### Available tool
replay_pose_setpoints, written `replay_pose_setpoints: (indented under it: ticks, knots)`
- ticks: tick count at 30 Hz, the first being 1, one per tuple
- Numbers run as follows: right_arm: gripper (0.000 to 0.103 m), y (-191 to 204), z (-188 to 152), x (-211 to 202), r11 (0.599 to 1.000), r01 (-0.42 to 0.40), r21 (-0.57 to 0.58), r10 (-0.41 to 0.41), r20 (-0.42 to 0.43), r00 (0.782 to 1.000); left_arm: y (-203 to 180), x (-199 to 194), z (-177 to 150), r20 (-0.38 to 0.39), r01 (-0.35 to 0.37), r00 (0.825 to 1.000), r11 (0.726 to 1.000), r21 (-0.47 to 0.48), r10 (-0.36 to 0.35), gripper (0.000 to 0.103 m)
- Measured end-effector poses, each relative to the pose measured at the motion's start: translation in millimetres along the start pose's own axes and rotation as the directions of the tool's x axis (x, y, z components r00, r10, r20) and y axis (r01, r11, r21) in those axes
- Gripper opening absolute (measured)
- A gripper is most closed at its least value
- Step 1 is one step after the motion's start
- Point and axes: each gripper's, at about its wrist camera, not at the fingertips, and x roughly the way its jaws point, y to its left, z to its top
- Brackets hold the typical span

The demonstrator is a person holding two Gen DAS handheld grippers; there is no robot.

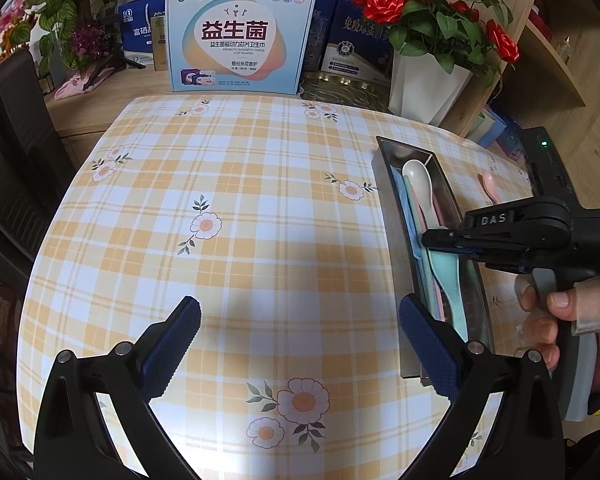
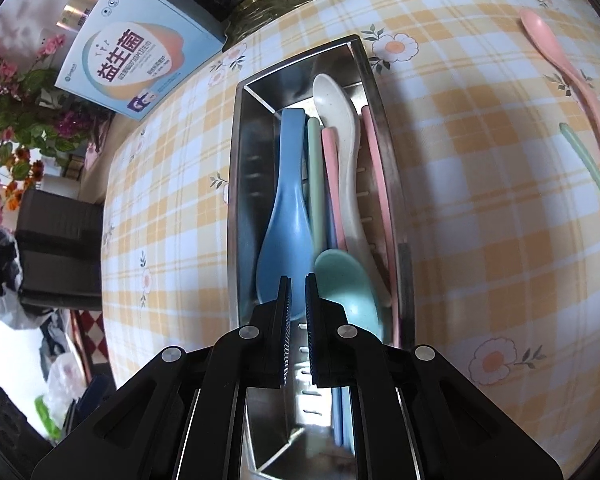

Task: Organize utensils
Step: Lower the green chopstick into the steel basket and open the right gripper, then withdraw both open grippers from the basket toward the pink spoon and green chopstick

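Here, on a table [image 1: 260, 184] spread with a yellow checked cloth, a steel tray [image 2: 244, 168] holds a blue spoon [image 2: 284, 220], a white spoon [image 2: 340, 120], a teal spoon [image 2: 348, 292] and pink and green sticks. The right gripper [image 2: 298, 280], held in a person's hand [image 1: 572, 320], hovers over the tray's near end with jaws nearly together and nothing between them. The left gripper [image 1: 300, 320] waits at the tray's nine o'clock, jaws wide apart. At the tray's two o'clock a pink spoon [image 2: 572, 80] and green stick [image 2: 592, 172] lie loose on the cloth.
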Motion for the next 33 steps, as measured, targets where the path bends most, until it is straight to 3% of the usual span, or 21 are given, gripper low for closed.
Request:
replay_pose_setpoints:
  ticks: [7, 11, 15, 17, 18, 24, 29, 33]
  knots:
    - [0.008, -6.8, 2.9, -33.2, 0.998, -0.024, -0.053, 0.028, 0.067, 0.997, -17.3, -2.5, 7.7, 0.014, -0.005, 1.000, 1.000, 0.021, 0.005, 0.097]
    - [0.008, -15.4, 0.9, -62.1, 0.986, 0.000, -0.166, 0.026, 0.154, 0.988, -33.4, -6.0, 13.6, 0.047, 0.007, 0.999, 1.000, 0.027, -0.008, 0.097]
    - [0.010, -30.3, -11.2, -86.8, 0.942, 0.093, -0.322, -0.014, 0.240, 0.971, -54.1, -9.3, 19.1, 0.079, 0.039, 0.996, 0.999, 0.038, -0.042, 0.097]
    - [0.036, -43.1, -15.8, -98.2, 0.932, 0.110, -0.345, -0.013, 0.272, 0.962, -65.7, -9.0, 21.6, 0.087, 0.041, 0.995, 0.998, 0.048, -0.045, 0.097]
    - [0.042, -49.1, -17.7, -103.2, 0.930, 0.115, -0.349, -0.011, 0.287, 0.958, -71.2, -8.8, 22.4, 0.089, 0.042, 0.995, 0.998, 0.053, -0.047, 0.097]
    - [0.051, -93.7, -25.6, -130.0, 0.909, 0.163, -0.384, -0.023, 0.345, 0.938, -111.5, -4.2, 24.2, 0.087, 0.061, 0.994, 0.994, 0.092, -0.069, 0.097]
    - [0.069, -133.6, -30.1, -147.0, 0.909, 0.169, -0.380, -0.027, 0.352, 0.936, -154.5, 8.4, 21.6, 0.052, 0.091, 0.994, 0.987, 0.129, -0.098, 0.097]
    - [0.071, -166.8, -30.8, -157.7, 0.926, 0.144, -0.349, -0.020, 0.336, 0.942, -191.2, 23.0, 16.9, 0.016, 0.029, 0.999, 0.984, 0.174, -0.033, 0.097]
